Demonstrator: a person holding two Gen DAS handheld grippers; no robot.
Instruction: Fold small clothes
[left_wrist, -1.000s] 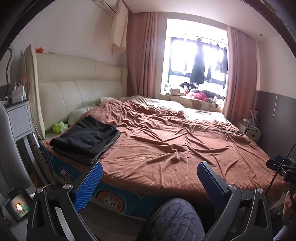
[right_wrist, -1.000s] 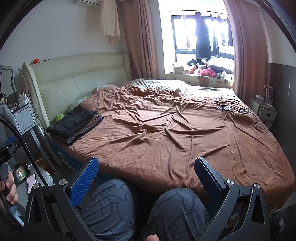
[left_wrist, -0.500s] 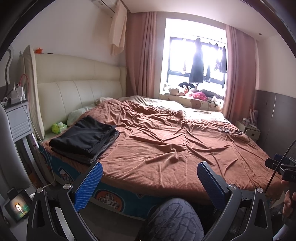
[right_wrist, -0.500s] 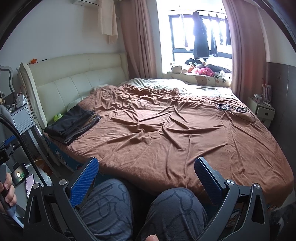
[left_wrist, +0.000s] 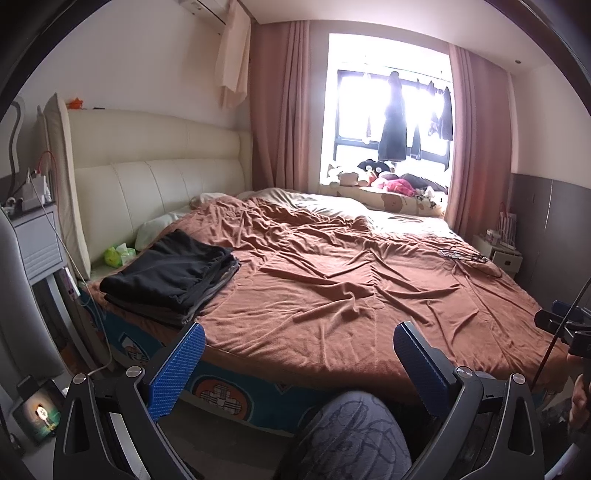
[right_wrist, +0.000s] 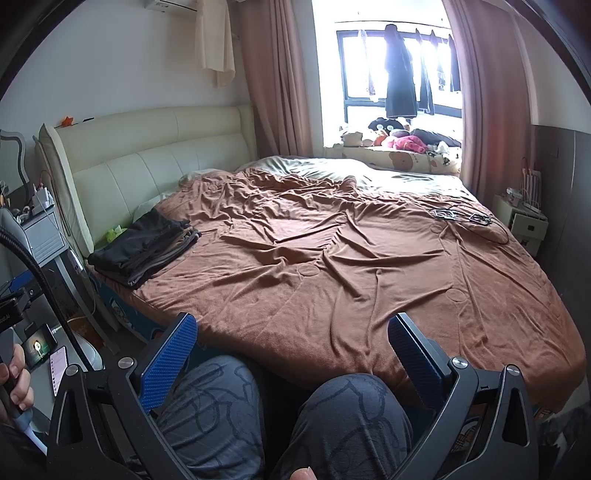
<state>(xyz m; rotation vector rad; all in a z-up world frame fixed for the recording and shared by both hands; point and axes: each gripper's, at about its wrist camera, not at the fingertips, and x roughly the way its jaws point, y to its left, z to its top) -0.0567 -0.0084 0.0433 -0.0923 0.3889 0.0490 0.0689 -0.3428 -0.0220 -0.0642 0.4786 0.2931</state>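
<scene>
A stack of folded dark clothes (left_wrist: 173, 275) lies on the near left corner of the bed, by the headboard; in the right wrist view the stack (right_wrist: 146, 251) sits far left. A wrinkled brown blanket (left_wrist: 332, 288) covers the bed. My left gripper (left_wrist: 297, 345) is open, held off the bed's near edge above a knee, nothing between its blue pads. My right gripper (right_wrist: 291, 338) is open too, over the person's knees (right_wrist: 280, 417), with nothing held.
A grey bedside unit (left_wrist: 35, 236) with cables stands left of the bed, a phone (left_wrist: 38, 415) on the floor below it. Black cords (right_wrist: 461, 216) lie on the blanket's far right. A white nightstand (right_wrist: 524, 221) stands right. Plush toys (left_wrist: 376, 179) line the window sill.
Both views have drifted slightly; the right wrist view has turned a little, shifting the clothes stack leftward. The grippers stay open and nothing on the bed has moved.
</scene>
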